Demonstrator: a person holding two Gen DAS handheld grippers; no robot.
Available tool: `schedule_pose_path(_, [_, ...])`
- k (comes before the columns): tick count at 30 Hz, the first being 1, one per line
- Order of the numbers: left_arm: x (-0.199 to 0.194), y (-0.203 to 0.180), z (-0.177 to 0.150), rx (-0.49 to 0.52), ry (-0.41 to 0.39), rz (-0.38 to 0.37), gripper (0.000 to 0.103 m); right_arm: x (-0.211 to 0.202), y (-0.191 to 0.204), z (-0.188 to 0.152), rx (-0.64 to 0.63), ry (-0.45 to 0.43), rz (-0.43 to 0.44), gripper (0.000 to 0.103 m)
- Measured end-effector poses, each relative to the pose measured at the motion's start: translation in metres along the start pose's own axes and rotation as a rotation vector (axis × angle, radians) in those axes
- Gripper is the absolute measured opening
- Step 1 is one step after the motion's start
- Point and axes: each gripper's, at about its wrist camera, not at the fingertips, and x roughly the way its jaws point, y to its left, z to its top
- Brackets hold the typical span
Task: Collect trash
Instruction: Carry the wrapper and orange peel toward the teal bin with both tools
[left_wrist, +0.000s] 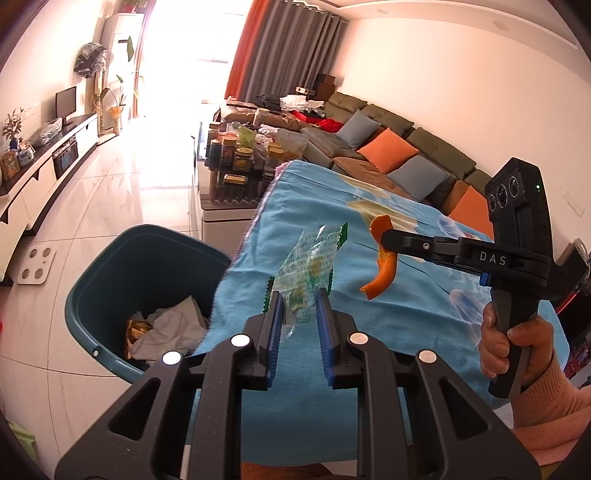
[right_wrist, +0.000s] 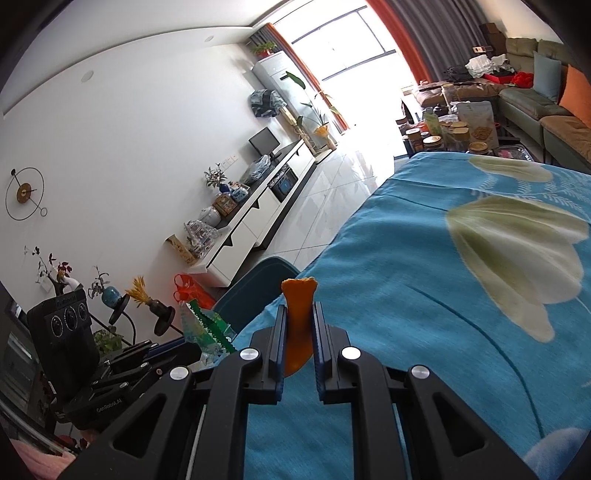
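Blue cloth (left_wrist: 369, 350) covers the table; teal bin (left_wrist: 122, 280) stands on the floor just beside its edge, holding crumpled paper (left_wrist: 173, 328) and a gold wrapper (left_wrist: 136, 330). Left gripper (left_wrist: 301, 306) is narrowed, a clear green-edged wrapper (left_wrist: 310, 262) sticking up between its fingers above the cloth edge, near the bin. Right gripper (right_wrist: 300, 325) is clamped on an orange peel (right_wrist: 299, 314), held in the air over the cloth.
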Motion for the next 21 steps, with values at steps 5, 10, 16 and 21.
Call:
schedule_pose_path(5, [-0.003, 0.004, 0.000, -0.006, -0.003, 0.012, 0.019, 0.007, 0.006, 0.005, -0.016, 0.008, 0.013, 0.011])
schedule_pose_path(10, [-0.007, 0.006, 0.000, -0.012, -0.008, 0.021, 0.019, 0.013, 0.013, 0.007, -0.026, 0.017, 0.018, 0.011])
schedule_pose_path(16, [-0.010, 0.007, -0.001, -0.021, -0.012, 0.034, 0.019, 0.021, 0.017, 0.010, -0.039, 0.028, 0.023, 0.011])
schedule_pose_path(21, [-0.011, 0.008, -0.001, -0.028, -0.011, 0.046, 0.019, 0.025, 0.021, 0.012, -0.048, 0.032, 0.026, 0.011])
